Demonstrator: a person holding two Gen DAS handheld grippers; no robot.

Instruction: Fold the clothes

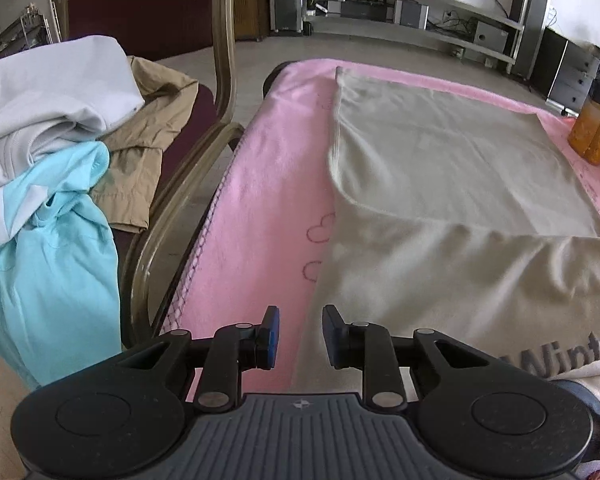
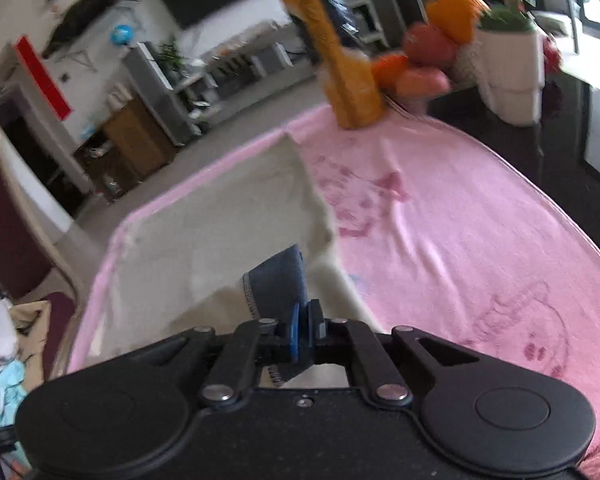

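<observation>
A cream sweatshirt point(image 1: 440, 160) lies spread on a pink blanket point(image 1: 276, 160), its near part folded over and showing grey "Winter" lettering point(image 1: 568, 356). My left gripper point(image 1: 300, 320) hovers over the garment's left edge, jaws apart, with nothing pinched between the blue pads. In the right wrist view the same cream sweatshirt point(image 2: 220, 208) lies at the left of the pink blanket point(image 2: 460, 240). My right gripper point(image 2: 303, 312) is shut on a dark blue trim piece point(image 2: 278, 276) of the garment, which sticks up beyond the pads.
A chair to the left carries a pile: a white garment point(image 1: 52, 80), a light blue one point(image 1: 48, 240) and a tan one point(image 1: 152, 128). An orange plush giraffe point(image 2: 340, 60), fruit point(image 2: 424, 64) and a white planter point(image 2: 508, 68) stand at the far right. Grey shelving point(image 1: 400, 12) lines the far wall.
</observation>
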